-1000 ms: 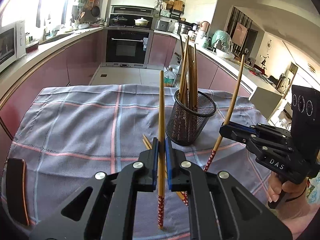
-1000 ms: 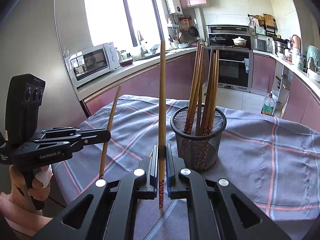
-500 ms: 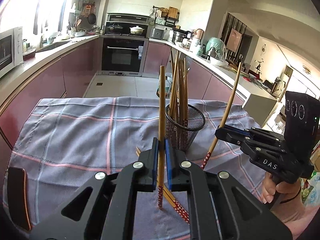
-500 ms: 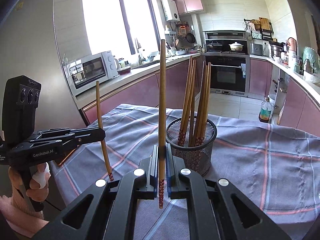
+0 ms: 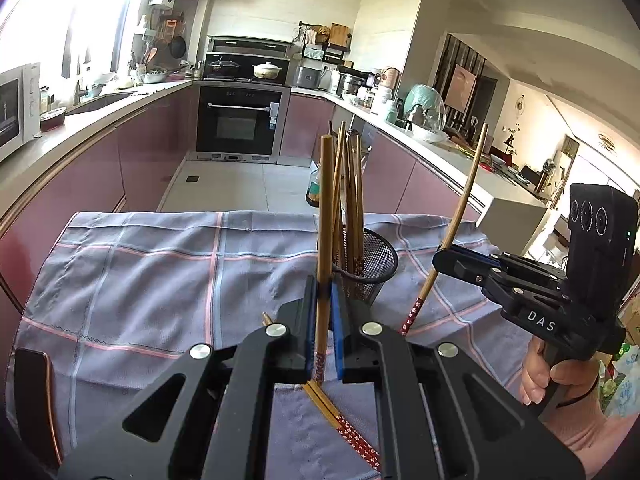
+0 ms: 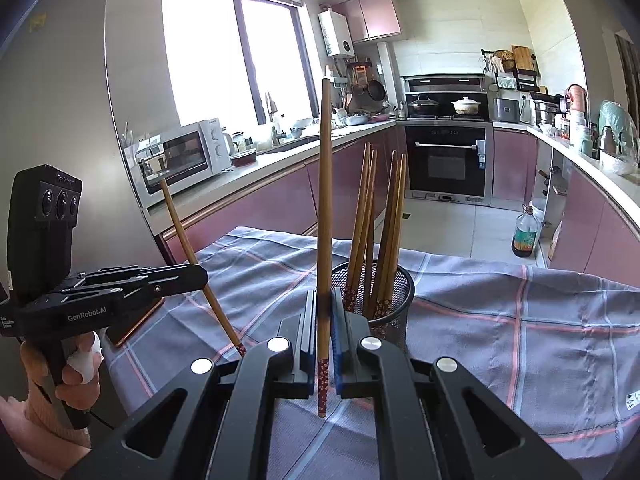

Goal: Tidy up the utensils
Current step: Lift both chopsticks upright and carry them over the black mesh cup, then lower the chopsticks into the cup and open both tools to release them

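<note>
At the bottom centre of the left wrist view, the left tongs (image 5: 322, 320) are clamped on an upright chopstick (image 5: 325, 216). Just under them, lower centre, a pair of chopsticks (image 5: 340, 424) lies on the checked cloth (image 5: 140, 280) covering the desk. The right tongs (image 6: 323, 340), bottom centre of their own view, pinch another chopstick (image 6: 325, 200). Behind, mid-frame, a mesh cup (image 6: 402, 304) holds several more. An oven (image 6: 446, 160) stands at the far wall.

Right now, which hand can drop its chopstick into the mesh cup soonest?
Probably right: the right gripper holds its chopstick just beside the mesh holder, while the left gripper looks farther off.
</note>
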`<state>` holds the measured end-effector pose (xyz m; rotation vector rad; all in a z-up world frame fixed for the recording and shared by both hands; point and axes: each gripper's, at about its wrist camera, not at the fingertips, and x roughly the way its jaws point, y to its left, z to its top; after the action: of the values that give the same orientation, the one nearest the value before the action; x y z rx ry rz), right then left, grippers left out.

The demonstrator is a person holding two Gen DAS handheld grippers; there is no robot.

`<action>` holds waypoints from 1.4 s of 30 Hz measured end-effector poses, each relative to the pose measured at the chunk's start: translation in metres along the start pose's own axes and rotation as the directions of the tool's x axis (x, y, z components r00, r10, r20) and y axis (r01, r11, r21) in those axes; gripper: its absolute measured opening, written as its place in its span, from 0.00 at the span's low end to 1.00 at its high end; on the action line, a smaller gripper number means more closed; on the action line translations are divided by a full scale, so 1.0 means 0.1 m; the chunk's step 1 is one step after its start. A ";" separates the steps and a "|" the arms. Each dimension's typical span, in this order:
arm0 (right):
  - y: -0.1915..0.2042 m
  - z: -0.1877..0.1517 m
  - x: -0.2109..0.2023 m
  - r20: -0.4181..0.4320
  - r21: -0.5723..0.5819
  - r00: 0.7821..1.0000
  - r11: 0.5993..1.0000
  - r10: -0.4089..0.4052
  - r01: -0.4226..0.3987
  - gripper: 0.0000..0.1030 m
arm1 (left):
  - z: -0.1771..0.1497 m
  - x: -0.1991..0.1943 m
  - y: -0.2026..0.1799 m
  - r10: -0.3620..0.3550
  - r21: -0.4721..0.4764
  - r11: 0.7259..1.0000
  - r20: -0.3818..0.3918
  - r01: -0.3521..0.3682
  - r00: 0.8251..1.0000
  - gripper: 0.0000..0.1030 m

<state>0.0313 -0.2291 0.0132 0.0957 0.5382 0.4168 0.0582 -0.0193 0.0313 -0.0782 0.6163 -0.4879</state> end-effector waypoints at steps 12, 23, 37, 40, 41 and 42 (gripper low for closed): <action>0.00 0.11 -0.07 0.034 -0.020 0.999 1.000 -0.011 0.011 0.05 | 0.16 -0.06 -0.03 -0.023 0.013 1.000 0.040 0.022 0.999 0.07; -0.03 0.23 -0.11 0.067 -0.031 0.998 0.999 -0.022 0.024 0.05 | 0.38 -0.15 -0.10 -0.043 0.029 0.999 0.093 0.041 0.995 0.07; -0.07 0.45 -0.10 0.127 -0.033 0.991 0.999 -0.035 0.039 0.05 | 0.73 -0.40 -0.25 -0.072 0.040 0.997 0.191 0.066 0.979 0.07; -0.10 0.49 -0.07 0.135 -0.025 0.990 0.999 -0.041 0.045 0.05 | 0.81 -0.42 -0.27 -0.073 0.036 0.997 0.204 0.067 0.976 0.07; -0.11 0.49 -0.05 0.135 -0.021 0.990 0.999 -0.043 0.047 0.05 | 0.83 -0.42 -0.28 -0.072 0.034 0.997 0.208 0.066 0.975 0.07; -0.11 0.50 -0.03 0.135 -0.017 0.990 0.999 -0.045 0.048 0.05 | 0.85 -0.41 -0.29 -0.071 0.034 0.997 0.211 0.065 0.975 0.07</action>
<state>0.0587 -0.2400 0.0557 0.0914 0.4023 0.3670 0.0653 -0.0324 0.1291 -0.1243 0.3981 -0.5458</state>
